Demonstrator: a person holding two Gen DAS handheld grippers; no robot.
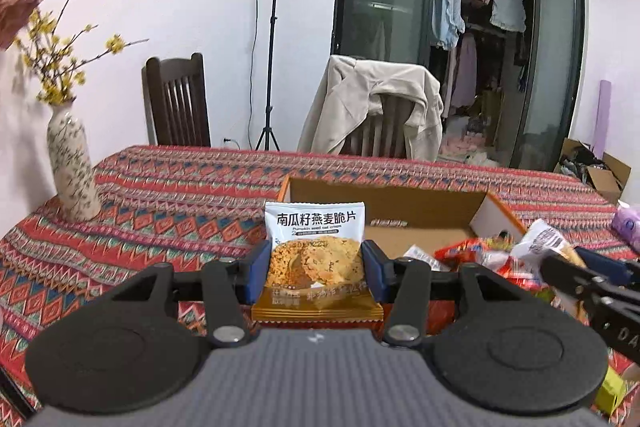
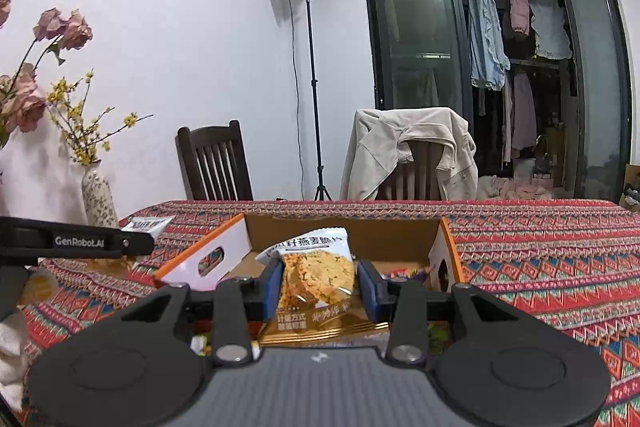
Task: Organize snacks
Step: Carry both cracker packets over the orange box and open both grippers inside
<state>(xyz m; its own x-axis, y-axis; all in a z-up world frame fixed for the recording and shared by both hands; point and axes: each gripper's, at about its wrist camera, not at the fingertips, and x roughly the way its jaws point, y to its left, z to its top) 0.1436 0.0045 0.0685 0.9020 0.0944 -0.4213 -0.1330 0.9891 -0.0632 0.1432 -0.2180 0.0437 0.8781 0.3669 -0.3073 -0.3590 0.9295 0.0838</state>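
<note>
**Both grippers loaded, one oat-crisp packet each, at the box**

- Left packet (image 1: 315, 247): white-and-gold pumpkin seed oat crisp sachet, upright, label facing the camera. Pinched across its lower half by the left gripper (image 1: 316, 269), blue pads pressing on both side edges. Held above the tablecloth (image 1: 160, 203), just left of the box's near corner, not yet over the opening.
- Right packet (image 2: 316, 279): same kind, tilted a little, top seam leaning back. The right gripper (image 2: 318, 283) clamps it at mid-height, pads drawn in on the sides. It sits over the near edge of the cardboard box (image 2: 400, 231), above the interior.
- Box: open top, orange-edged flaps with hand slots either side. Loose snack wrappers (image 1: 480, 251) piled at its near right side; the far part of the floor looks bare.
- Vase (image 1: 72, 167) with flowers stands well apart at the table's left.

Judgement on doing it well:
- Carry the right packet further in towards the bare floor before letting go; a release here risks it catching the wall.
- Lower it flat so same-kind packets can stack.
- Bring the left packet rightward over the flap without nudging it.
- Thin foil slips: hold the pinch until the packet rests.
</note>
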